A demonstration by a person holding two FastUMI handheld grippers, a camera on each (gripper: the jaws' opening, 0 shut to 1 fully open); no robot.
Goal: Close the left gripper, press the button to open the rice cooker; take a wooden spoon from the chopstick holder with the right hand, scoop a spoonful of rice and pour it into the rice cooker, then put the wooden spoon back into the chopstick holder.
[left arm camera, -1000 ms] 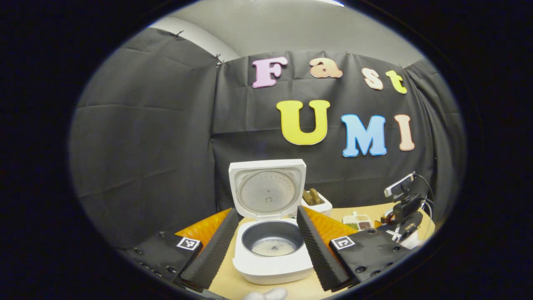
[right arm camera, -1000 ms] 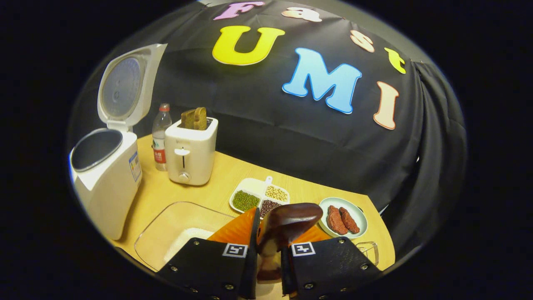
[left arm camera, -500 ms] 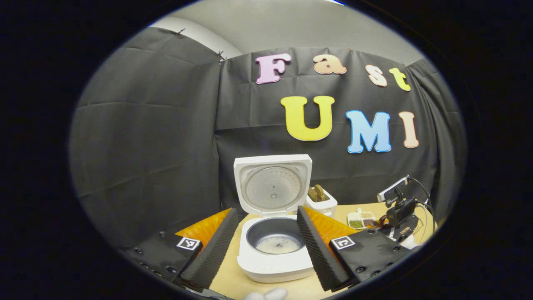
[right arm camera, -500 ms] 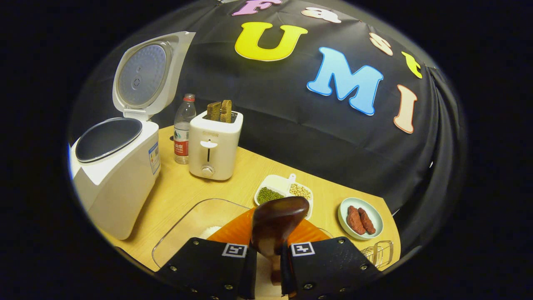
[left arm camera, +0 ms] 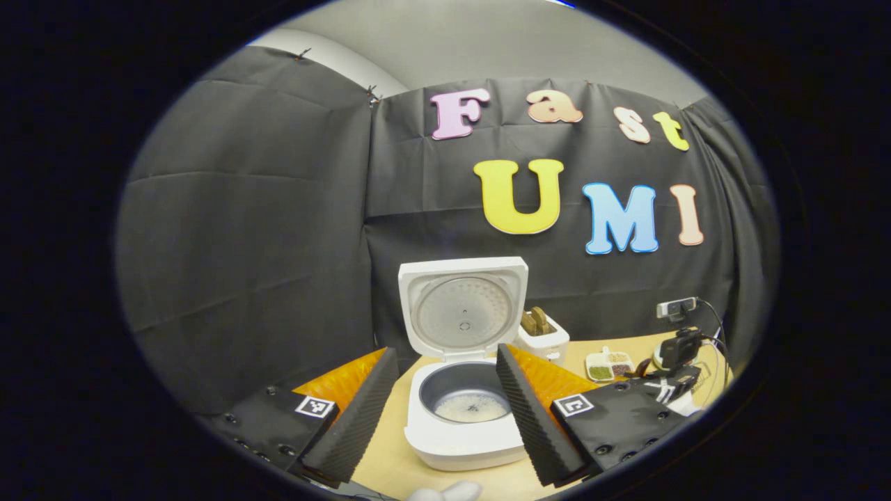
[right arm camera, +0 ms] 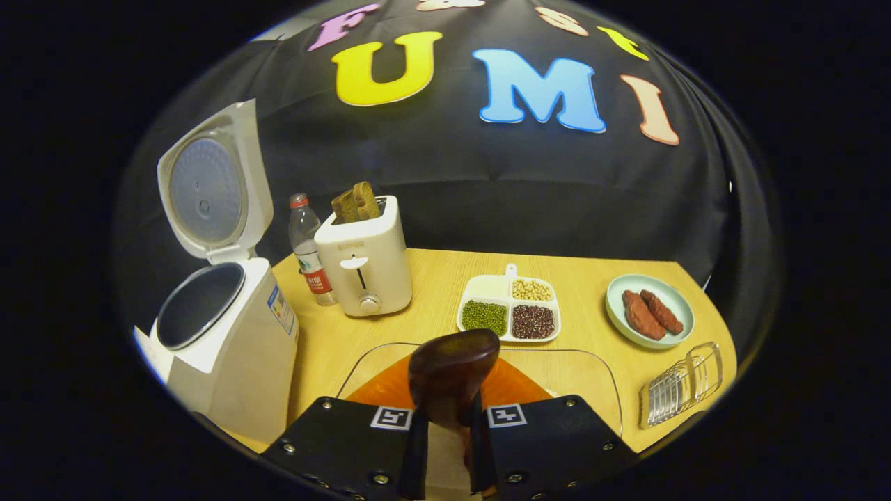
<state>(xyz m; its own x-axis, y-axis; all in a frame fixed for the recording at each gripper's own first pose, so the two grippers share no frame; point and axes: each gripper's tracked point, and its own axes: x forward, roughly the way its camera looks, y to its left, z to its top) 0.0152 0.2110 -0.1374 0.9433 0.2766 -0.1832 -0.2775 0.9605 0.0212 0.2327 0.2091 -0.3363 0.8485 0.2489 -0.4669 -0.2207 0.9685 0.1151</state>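
the right gripper point(right arm camera: 445, 445) fingers clamp the wooden spoon point(right arm camera: 452, 376), its bowl pointing forward along them over a clear tray point(right arm camera: 592, 376). the open rice cooker point(right arm camera: 223, 334), rice inside, stands to their left. the left gripper point(left arm camera: 442, 410) fingers are spread, empty.

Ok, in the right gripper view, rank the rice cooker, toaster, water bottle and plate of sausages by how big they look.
Largest to smallest as they look:
1. rice cooker, though it's nearest the camera
2. toaster
3. plate of sausages and water bottle, too alike to rank; the bottle is partly hidden.
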